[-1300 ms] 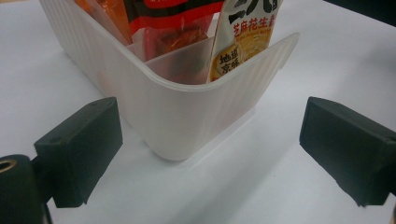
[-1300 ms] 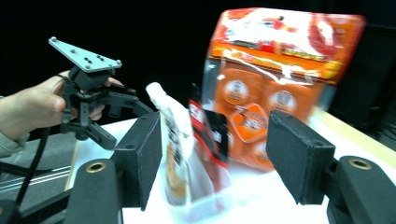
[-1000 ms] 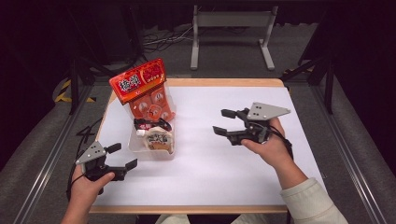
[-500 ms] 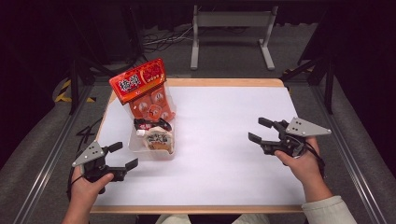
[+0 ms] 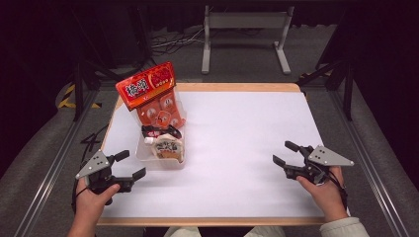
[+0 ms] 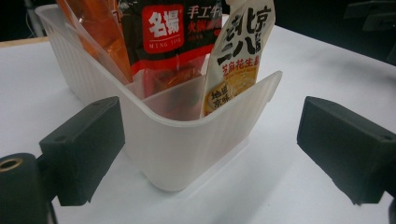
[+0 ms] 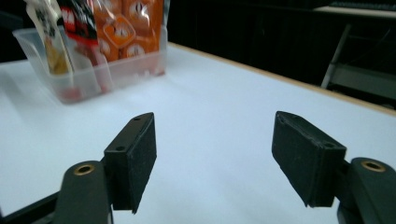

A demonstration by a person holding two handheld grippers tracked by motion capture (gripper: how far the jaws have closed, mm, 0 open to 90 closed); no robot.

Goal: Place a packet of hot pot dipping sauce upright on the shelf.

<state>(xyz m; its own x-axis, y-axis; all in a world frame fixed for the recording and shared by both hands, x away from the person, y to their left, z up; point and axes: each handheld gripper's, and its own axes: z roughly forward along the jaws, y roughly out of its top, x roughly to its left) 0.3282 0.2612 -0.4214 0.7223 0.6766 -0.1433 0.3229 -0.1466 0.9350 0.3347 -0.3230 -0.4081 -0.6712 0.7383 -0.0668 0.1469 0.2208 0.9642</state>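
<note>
Two grippers, one bin, three snack packs, that's the whole count on the desk (image 5: 237,123) right now.

We've got the left gripper (image 5: 129,167) down near the desk's front left corner, jaws spread wide with nothing between them. From the left gripper view it's pointed straight at the near end of the bin (image 6: 187,135), just short of it and not touching; the bin's rounded corner sits in the gap between the two pads (image 6: 84,144).

Our right gripper (image 5: 285,154) is over by the front right corner, well apart from the bin, also wide open and empty. In the right gripper view its pads (image 7: 135,156) frame bare white desk, with the bin off in the far left background.

The bin itself is a clear ribbed plastic tub sitting toward the left edge of the desk, about midway between front and back. Inside it we count three packs standing upright:
- one big orange bag (image 5: 150,96) at the far end, sticking up well above the rim and leaning back a bit
- one black-and-red pack (image 6: 180,32) in the middle
- one cream pouch (image 6: 240,51) at the near end, closest to the left gripper

All three packs are touching or just beside each other in the tub.
</note>
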